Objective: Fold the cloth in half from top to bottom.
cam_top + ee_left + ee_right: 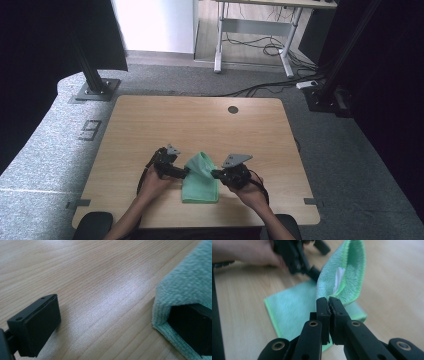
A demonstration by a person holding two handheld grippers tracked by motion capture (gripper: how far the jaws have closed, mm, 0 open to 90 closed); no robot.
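A green cloth (200, 181) lies on the wooden table (150, 125) close to its near edge, about midway between the left and right edges. Its near part rests flat; its far part is lifted into a fold. The right gripper (329, 305) is clenched on a corner of that raised fold, the hem and a white tag (338, 280) standing just above the pinched jaws. The left gripper (184, 172) rests at the cloth's left edge with its jaws spread apart: in the left gripper view one jaw sits tucked under the cloth's hem (160, 326) and the other stands over bare wood, so nothing is pinched. The far half of the table is bare wood up to a round cable hole (233, 109) near the far edge. Broad bare strips run along the left and right edges.
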